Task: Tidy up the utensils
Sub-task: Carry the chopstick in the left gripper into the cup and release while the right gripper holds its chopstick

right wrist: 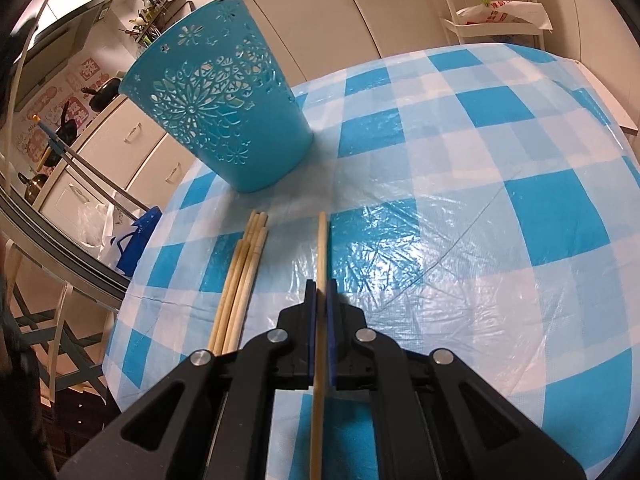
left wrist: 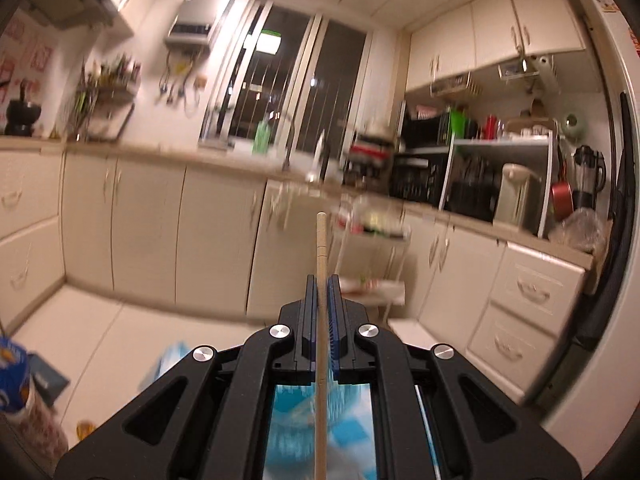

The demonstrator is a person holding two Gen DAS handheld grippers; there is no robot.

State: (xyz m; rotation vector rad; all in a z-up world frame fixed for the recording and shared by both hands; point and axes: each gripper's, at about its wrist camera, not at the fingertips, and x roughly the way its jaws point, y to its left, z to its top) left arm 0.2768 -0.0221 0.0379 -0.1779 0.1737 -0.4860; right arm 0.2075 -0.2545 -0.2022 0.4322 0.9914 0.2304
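Both jaws clamped: your right gripper (right wrist: 320,292) pinches one chopstick (right wrist: 321,248) low over the checked surface (right wrist: 460,208); your left gripper (left wrist: 321,288) holds another chopstick (left wrist: 321,248) level, facing the kitchen cabinets. Loose chopsticks (right wrist: 244,276) lie just left. Beyond stands the blue basket (right wrist: 216,100). Tilt each stick tip-down before releasing over its rim.

pale chopsticks (right wrist: 240,280) bundled, blue basket (right wrist: 216,108) upright
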